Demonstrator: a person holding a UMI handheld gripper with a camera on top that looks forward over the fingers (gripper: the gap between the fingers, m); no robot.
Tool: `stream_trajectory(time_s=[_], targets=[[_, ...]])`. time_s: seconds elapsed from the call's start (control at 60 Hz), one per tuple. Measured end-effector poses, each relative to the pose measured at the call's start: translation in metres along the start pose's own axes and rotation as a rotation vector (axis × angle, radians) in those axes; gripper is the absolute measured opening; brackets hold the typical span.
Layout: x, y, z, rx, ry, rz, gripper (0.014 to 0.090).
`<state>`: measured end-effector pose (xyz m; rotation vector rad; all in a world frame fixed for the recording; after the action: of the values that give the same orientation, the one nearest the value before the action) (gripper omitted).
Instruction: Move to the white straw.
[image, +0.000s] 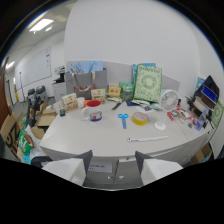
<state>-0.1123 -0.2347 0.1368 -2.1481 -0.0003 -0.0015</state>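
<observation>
Ahead, open tongs (113, 167) face white straw (147, 139); labels unreadable.

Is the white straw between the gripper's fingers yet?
No. The white straw lies on the table well beyond the open gripper, near the yellow tape roll.

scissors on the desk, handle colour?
Blue handles on the scissors, lying beside the yellow tape roll; only the gripper view shows them.

Bright, even illumination from the rectangular ceiling light panels (41, 25); soft focus throughout; strong fisheye curvature, black vignette surrounding; faint shadows below them.
</observation>
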Motion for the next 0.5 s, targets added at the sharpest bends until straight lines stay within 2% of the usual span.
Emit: stream_trajectory(time_s=[0.233,0.5], targets=[[0.017,0.007,0.0,-0.004,0.013,0.001,0.0842],[0.071,0.032,0.0,-0.033,0.097,0.016,0.0843]])
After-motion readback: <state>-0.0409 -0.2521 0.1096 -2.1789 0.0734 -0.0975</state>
